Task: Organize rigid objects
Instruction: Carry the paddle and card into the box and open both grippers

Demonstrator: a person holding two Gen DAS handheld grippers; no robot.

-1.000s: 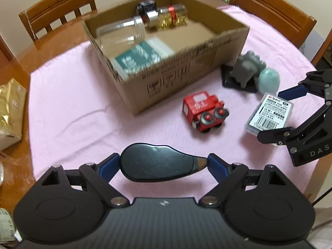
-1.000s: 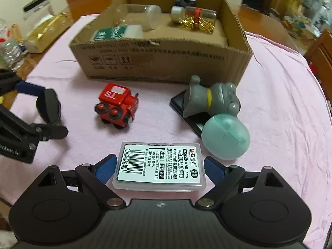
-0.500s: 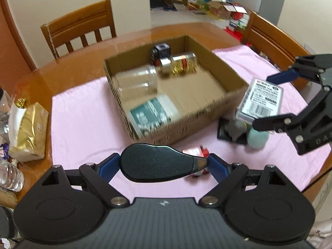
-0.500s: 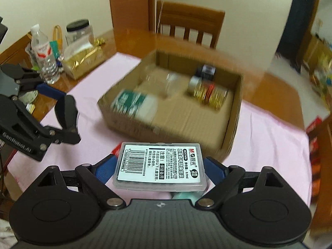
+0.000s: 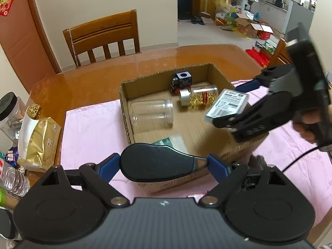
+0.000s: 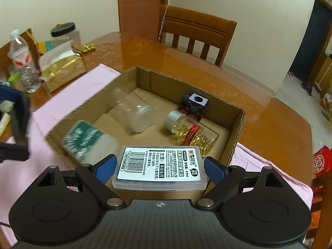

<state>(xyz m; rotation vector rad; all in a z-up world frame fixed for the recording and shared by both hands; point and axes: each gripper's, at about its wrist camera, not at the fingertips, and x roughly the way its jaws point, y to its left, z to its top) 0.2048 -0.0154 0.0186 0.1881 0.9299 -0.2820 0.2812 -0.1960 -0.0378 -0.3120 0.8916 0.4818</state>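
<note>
Left wrist view: a black oval case [image 5: 157, 164] is clamped between the blue pads of the left gripper [image 5: 164, 165], held above the near wall of the cardboard box [image 5: 220, 76]. A clear plastic box with a barcode label [image 6: 159, 167] is gripped by the right gripper [image 6: 160, 167] over the box's near right part. Inside the box are seen a clear jar [image 5: 151, 114], a jar of gold clips [image 6: 193, 132], a black cube toy [image 6: 194, 104] and a green-labelled packet [image 6: 85, 139]. The box rests on a pink cloth [image 5: 91, 124].

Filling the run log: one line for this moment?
left hand-held gripper: shut on black case | right hand-held gripper: shut on clear case | above cardboard box
</note>
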